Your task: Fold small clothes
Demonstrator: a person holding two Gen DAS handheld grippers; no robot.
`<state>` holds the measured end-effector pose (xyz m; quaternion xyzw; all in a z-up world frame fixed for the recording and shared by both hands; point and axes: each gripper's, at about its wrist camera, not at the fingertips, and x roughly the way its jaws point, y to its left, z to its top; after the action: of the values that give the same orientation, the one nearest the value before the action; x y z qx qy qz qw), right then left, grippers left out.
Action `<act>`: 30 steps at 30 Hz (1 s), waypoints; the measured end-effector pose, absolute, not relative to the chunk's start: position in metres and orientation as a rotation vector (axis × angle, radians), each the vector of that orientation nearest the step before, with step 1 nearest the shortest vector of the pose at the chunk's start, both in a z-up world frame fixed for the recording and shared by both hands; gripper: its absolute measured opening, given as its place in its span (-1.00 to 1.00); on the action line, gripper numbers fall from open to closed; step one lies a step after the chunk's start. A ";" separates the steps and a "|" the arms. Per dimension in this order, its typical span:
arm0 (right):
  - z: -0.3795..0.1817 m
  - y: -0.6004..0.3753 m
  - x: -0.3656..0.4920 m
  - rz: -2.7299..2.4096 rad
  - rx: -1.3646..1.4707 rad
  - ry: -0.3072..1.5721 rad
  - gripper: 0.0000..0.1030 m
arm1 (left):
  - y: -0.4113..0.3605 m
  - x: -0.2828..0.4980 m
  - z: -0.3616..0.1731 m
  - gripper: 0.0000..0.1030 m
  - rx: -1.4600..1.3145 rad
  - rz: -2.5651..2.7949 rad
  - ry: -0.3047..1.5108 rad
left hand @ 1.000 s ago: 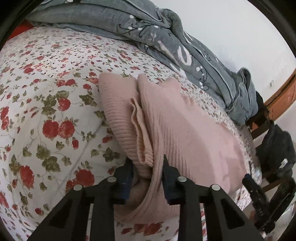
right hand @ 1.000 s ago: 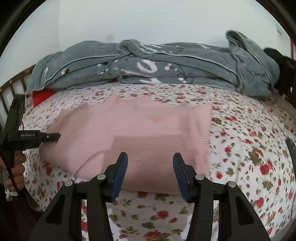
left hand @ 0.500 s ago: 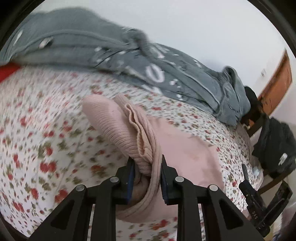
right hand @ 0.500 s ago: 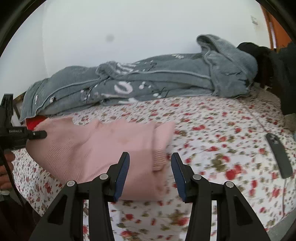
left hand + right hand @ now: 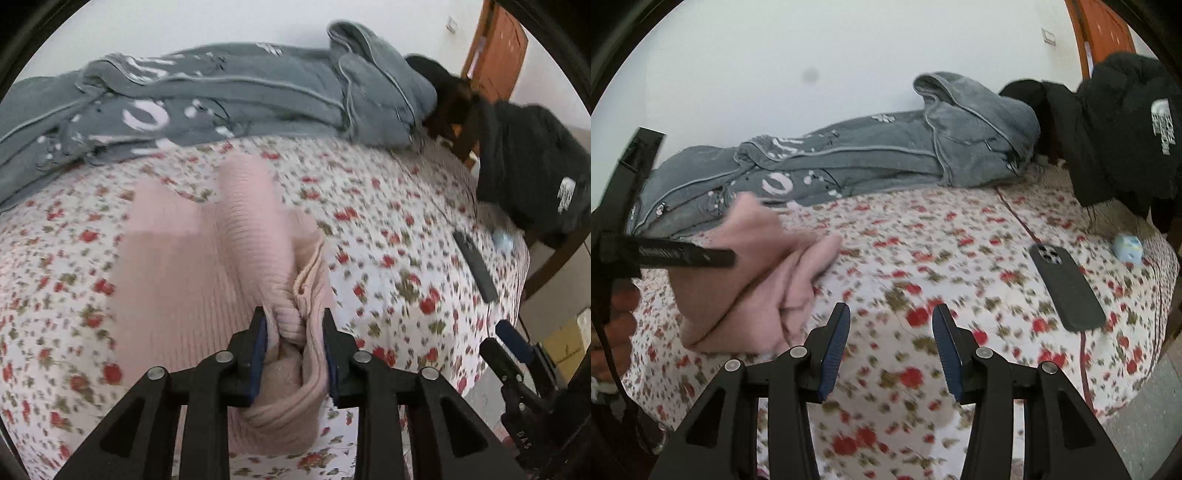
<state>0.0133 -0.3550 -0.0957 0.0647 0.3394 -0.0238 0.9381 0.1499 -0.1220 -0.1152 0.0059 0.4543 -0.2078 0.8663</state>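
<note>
Left wrist view: left hand-held gripper [image 5: 293, 325] pinches bunched pink ribbed sweater [image 5: 236, 236]; right hand-held gripper [image 5: 891, 321] gapes empty.

On my screens: floral bedsheet [image 5: 923, 258], red roses on white. Grey quilt [image 5: 849, 158] bunched along the white wall [image 5: 812, 55]. Black phone [image 5: 1067, 288] lying face down on the sheet. Small pale-blue packet [image 5: 1128, 248] near it. Black jacket [image 5: 1126, 122] draped at the bedside.
</note>
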 end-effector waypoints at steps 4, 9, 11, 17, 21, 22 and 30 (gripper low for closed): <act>-0.101 -0.359 0.012 -0.026 0.152 0.718 -0.11 | -0.103 0.144 -0.102 -0.25 -0.094 -0.502 0.918; -0.097 -0.345 0.029 0.073 0.227 0.727 -0.11 | -0.053 0.142 -0.083 -0.08 -0.154 -0.444 0.853; -0.093 -0.334 0.041 0.136 0.262 0.725 -0.05 | -0.030 0.141 -0.082 -0.07 -0.161 -0.400 0.841; -0.089 -0.299 0.083 0.287 0.429 0.758 0.16 | 0.028 0.137 -0.101 -0.06 -0.180 -0.324 0.865; -0.090 -0.274 0.104 0.332 0.480 0.779 0.21 | 0.048 0.136 -0.117 -0.06 -0.220 -0.322 0.894; -0.091 -0.265 0.108 0.321 0.457 0.787 0.20 | 0.050 0.137 -0.121 -0.06 -0.229 -0.328 0.902; -0.105 -0.264 0.098 0.245 0.334 0.758 -0.80 | 0.052 0.129 -0.131 -0.06 -0.229 -0.383 0.907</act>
<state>0.0982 -0.2641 -0.1051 0.1620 0.3671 0.1185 0.9083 0.1295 0.0524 -0.1312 -0.1096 0.4346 -0.1834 0.8749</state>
